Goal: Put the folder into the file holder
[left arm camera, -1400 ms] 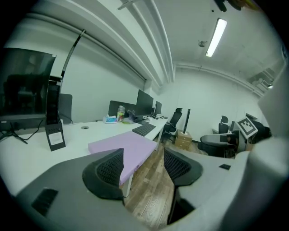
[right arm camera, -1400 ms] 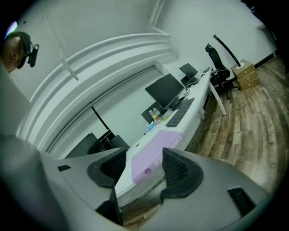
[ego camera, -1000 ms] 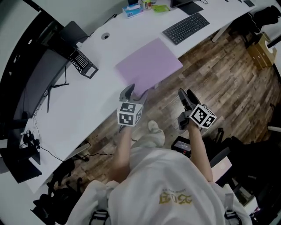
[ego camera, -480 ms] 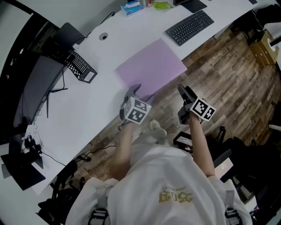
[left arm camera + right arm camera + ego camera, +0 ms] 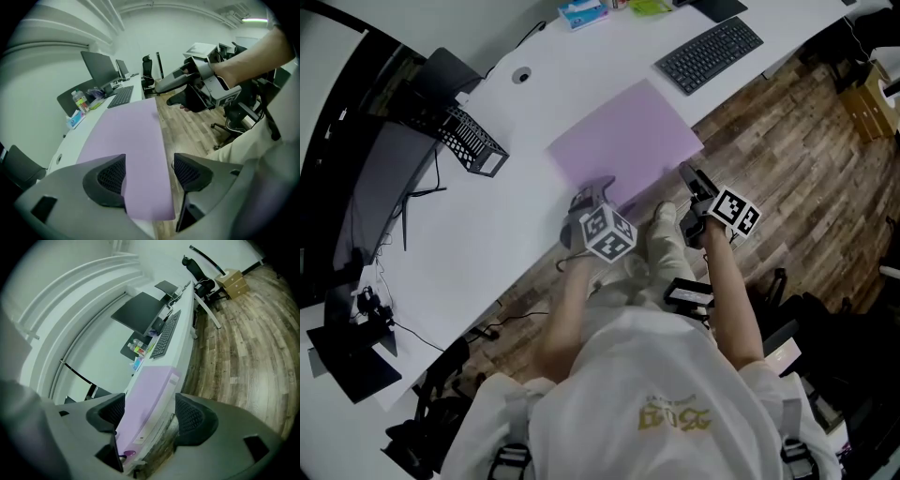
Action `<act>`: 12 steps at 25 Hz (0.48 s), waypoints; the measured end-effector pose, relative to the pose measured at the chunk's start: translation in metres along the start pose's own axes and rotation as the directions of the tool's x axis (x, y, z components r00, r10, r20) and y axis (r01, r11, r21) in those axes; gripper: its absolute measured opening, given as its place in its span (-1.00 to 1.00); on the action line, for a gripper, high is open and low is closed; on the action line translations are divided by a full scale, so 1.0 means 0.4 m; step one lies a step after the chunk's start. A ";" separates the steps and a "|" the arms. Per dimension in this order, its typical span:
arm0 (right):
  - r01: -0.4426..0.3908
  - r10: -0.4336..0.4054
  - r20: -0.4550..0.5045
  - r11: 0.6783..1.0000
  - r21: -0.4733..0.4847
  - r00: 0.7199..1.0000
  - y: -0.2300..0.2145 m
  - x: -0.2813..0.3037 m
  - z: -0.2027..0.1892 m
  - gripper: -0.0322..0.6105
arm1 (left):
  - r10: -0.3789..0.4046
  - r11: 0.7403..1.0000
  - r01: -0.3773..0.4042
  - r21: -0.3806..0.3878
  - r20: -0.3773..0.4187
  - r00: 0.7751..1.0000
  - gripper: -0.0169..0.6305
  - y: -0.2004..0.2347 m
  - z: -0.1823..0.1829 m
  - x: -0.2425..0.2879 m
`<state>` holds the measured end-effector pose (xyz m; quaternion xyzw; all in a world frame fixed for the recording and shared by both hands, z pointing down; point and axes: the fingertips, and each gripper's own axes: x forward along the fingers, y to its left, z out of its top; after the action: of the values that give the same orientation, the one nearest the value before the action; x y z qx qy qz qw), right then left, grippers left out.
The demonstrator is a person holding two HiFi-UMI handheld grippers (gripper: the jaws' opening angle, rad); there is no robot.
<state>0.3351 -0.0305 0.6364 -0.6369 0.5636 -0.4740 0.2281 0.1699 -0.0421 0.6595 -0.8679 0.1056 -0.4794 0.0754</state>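
A flat purple folder (image 5: pixel 623 141) lies on the white desk (image 5: pixel 487 225), one corner jutting past the front edge. The black mesh file holder (image 5: pixel 473 141) stands to its left. My left gripper (image 5: pixel 592 194) hovers at the folder's near corner. In the left gripper view its jaws (image 5: pixel 149 173) have just been opening; the folder (image 5: pixel 136 140) shows between them, pads not touching. My right gripper (image 5: pixel 690 178) is beside the folder's right edge, over the floor. Its jaws (image 5: pixel 149 413) have also just been opening, with nothing between them and the folder (image 5: pixel 150 399) ahead.
A black keyboard (image 5: pixel 708 54) lies beyond the folder, with a tissue box (image 5: pixel 581 12) further back. A dark monitor (image 5: pixel 384 178) stands left of the file holder. Wooden floor (image 5: pixel 787 159) runs along the desk's right, with a cardboard box (image 5: pixel 862 103) at its edge.
Both grippers came closer to the folder's near edge. The left one sank and rolled over the corner. The right one shifted toward the desk.
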 end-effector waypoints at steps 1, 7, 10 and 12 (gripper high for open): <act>-0.001 0.001 0.001 1.000 0.014 1.000 -0.006 0.008 0.000 0.12 | 0.001 1.000 -0.001 0.005 -0.007 1.000 0.09 0.000 -0.002 0.005; 0.033 -0.032 -0.024 0.999 0.034 0.999 -0.033 0.057 -0.011 0.16 | 0.000 1.000 0.001 0.026 -0.056 0.998 0.11 0.011 -0.023 0.031; 0.025 -0.024 -0.019 0.997 0.079 1.000 -0.042 0.080 -0.004 0.15 | 0.002 0.999 0.001 0.045 -0.061 0.998 0.10 0.010 -0.022 0.040; 0.026 -0.025 -0.017 0.996 0.089 1.000 -0.046 0.095 -0.002 0.15 | 0.004 0.999 -0.001 0.048 -0.059 0.998 0.09 0.011 -0.026 0.043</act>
<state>0.3404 -0.0611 0.6652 -0.6295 0.5356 -0.5065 0.2456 0.1696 -0.0511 0.6778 -0.8511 0.0974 -0.5073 0.0938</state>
